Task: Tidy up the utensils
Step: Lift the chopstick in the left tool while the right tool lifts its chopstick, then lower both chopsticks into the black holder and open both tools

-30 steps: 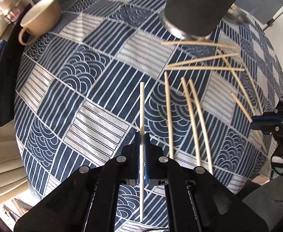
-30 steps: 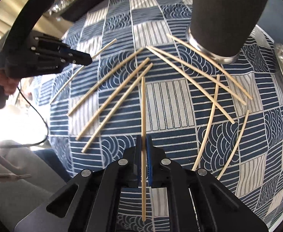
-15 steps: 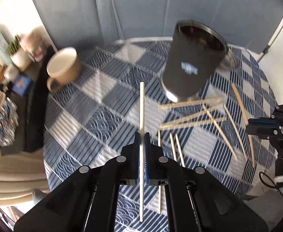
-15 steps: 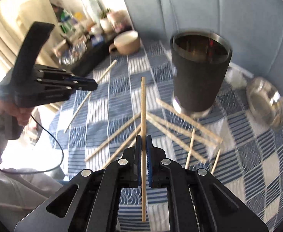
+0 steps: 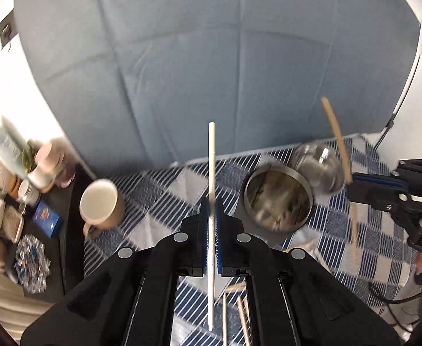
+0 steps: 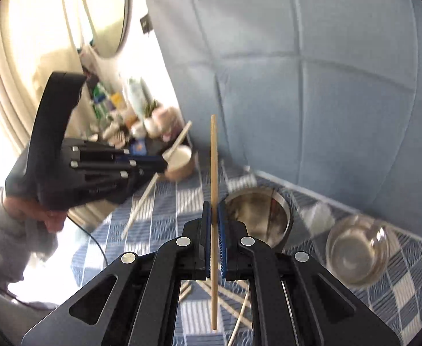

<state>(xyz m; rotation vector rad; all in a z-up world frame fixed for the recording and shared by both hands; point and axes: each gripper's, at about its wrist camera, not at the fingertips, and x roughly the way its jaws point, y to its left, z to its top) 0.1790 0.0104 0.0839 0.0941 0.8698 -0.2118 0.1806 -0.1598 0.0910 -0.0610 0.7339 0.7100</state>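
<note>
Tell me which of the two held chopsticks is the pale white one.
The white chopstick, clamped in the left hand-held gripper. The one in the right hand-held gripper is tan wood.

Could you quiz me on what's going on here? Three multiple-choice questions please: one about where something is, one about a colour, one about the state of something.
1. Where does the beige mug stand in the left wrist view?
A. left of the black tumbler
B. inside the glass bowl
C. right of the tumbler

2. What colour is the tablecloth?
A. red and yellow
B. blue and white
C. plain green

3. What is the right gripper doing?
A. hanging open and empty
B. shut on a wooden chopstick
C. gripping the mug

Answers: 1 A, the black tumbler sits to the mug's right. 2 B, blue and white patches show. 3 B, the wooden chopstick runs between its closed pads.
</note>
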